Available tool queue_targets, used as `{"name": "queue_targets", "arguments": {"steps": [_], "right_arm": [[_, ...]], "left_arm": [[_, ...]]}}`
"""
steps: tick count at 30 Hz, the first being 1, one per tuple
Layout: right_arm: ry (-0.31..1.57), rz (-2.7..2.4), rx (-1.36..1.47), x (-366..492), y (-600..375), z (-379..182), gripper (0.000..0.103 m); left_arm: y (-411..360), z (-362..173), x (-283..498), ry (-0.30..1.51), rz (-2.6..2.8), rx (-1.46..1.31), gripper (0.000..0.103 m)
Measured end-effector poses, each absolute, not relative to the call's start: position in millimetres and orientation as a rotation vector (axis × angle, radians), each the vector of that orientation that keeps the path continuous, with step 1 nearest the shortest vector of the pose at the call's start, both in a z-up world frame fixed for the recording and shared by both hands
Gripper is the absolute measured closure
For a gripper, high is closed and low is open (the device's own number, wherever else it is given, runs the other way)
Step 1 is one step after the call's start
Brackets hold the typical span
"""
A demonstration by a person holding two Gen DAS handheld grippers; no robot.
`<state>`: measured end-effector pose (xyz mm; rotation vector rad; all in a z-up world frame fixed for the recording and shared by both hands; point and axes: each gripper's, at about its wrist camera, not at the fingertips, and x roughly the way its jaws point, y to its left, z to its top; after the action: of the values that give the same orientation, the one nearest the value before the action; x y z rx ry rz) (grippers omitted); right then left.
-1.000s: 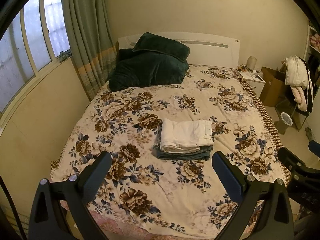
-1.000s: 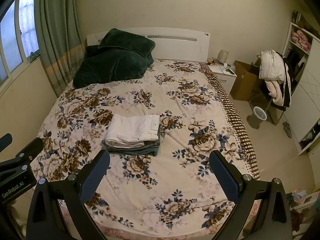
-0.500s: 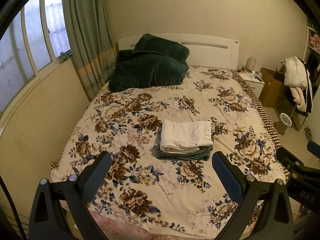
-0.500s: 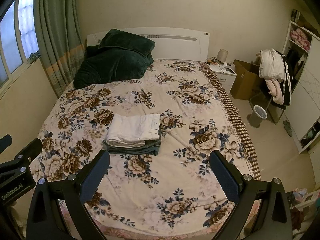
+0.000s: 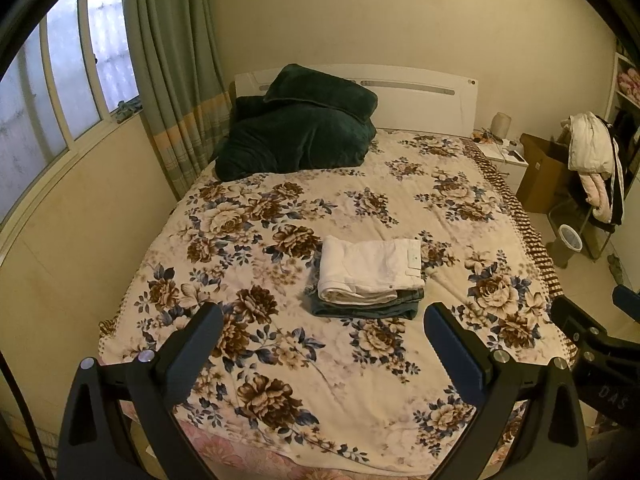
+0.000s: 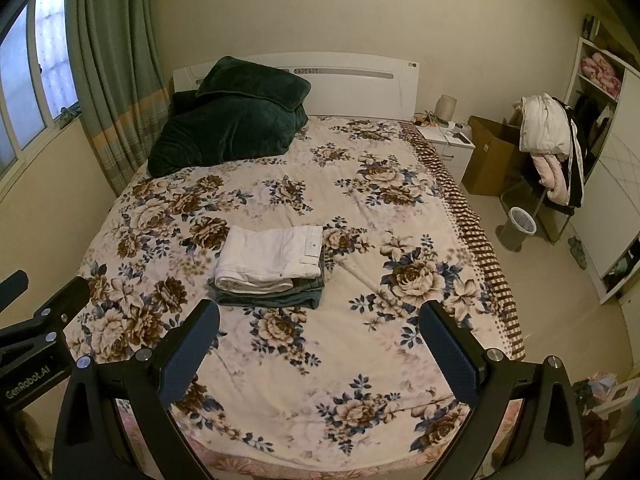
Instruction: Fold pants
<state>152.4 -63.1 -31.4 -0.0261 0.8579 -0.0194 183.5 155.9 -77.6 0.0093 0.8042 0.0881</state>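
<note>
Folded white pants (image 5: 370,266) lie on top of folded dark green-blue pants (image 5: 364,309) in a neat stack on the floral bedspread (image 5: 280,360). The stack also shows in the right wrist view, white pants (image 6: 272,254) over dark pants (image 6: 276,298). My left gripper (image 5: 322,344) is open and empty, held back above the foot of the bed, short of the stack. My right gripper (image 6: 320,344) is open and empty too, to the right of the left one. Neither touches the pants.
A dark green blanket and pillow (image 5: 296,140) lie at the head of the bed by the white headboard (image 6: 352,80). Window and green curtain (image 5: 168,72) stand left. A nightstand (image 6: 448,140), cardboard box (image 6: 492,152), bin (image 6: 518,226), clothes-laden chair (image 6: 552,148) and shelves stand right.
Both grippers have drawn slightly back and up from the bed; the stack looks a little farther away. Both stay open. The pants have not moved.
</note>
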Motion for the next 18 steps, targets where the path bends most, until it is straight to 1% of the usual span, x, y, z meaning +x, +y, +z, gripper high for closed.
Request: {"name": "queue_targets", "arguments": {"steps": [18], "right_arm": [[0.857,-0.023,-0.015,152.7,-62.1,-31.1,0.001]], "left_arm": [[151.9,-72.5,189.0,0.787,0.065,0.021,0.000]]}}
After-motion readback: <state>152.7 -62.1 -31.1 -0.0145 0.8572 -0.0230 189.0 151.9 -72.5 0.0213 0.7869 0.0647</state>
